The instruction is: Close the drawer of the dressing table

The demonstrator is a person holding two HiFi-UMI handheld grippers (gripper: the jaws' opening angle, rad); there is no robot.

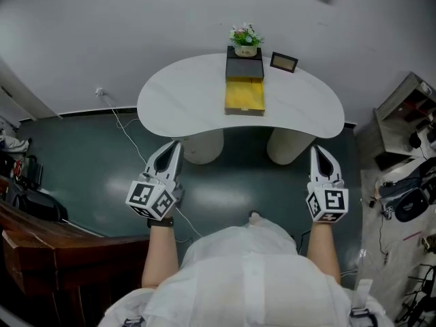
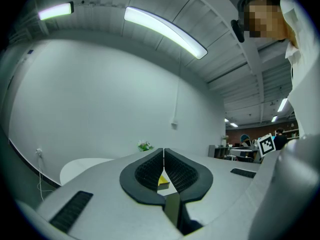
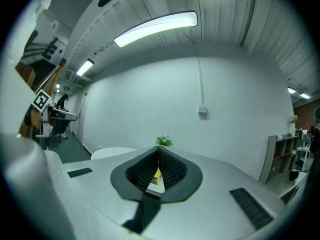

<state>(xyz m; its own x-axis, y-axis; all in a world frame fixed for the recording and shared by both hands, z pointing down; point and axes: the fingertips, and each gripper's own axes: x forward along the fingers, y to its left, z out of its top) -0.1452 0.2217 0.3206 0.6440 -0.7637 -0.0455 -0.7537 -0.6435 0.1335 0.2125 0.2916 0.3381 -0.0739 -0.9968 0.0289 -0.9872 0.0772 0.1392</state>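
The floor (image 1: 88,155) is smooth, dark green and faintly glossy, meeting a plain matt white wall (image 1: 136,26). At 12 o'clock from the person stands the dressing table (image 1: 184,101). Its top is a flat, white, kidney-shaped slab with rounded ends, carried on two pale cylindrical pedestals (image 1: 203,145). At the 12 o'clock edge of the top sits a small dark boxy cabinet (image 1: 244,65). Its drawer (image 1: 244,96) is a shallow yellow rectangular tray, pulled out toward 6 o'clock and lying open over the white top. A little potted plant (image 1: 245,39) with green leaves and pale flowers stands at the cabinet's 12 o'clock. A small dark-rimmed picture frame (image 1: 283,62) leans at its 3 o'clock.

Both forearms reach forward from white sleeves, roughly parallel. The left gripper (image 1: 176,144) is at the table's 7 o'clock and the right gripper (image 1: 315,148) at its 5 o'clock, both held level, pointing at the table and well short of the drawer. Each has smooth grey shells and ribbed black pads, and each pair of jaws is pressed together with nothing between them.
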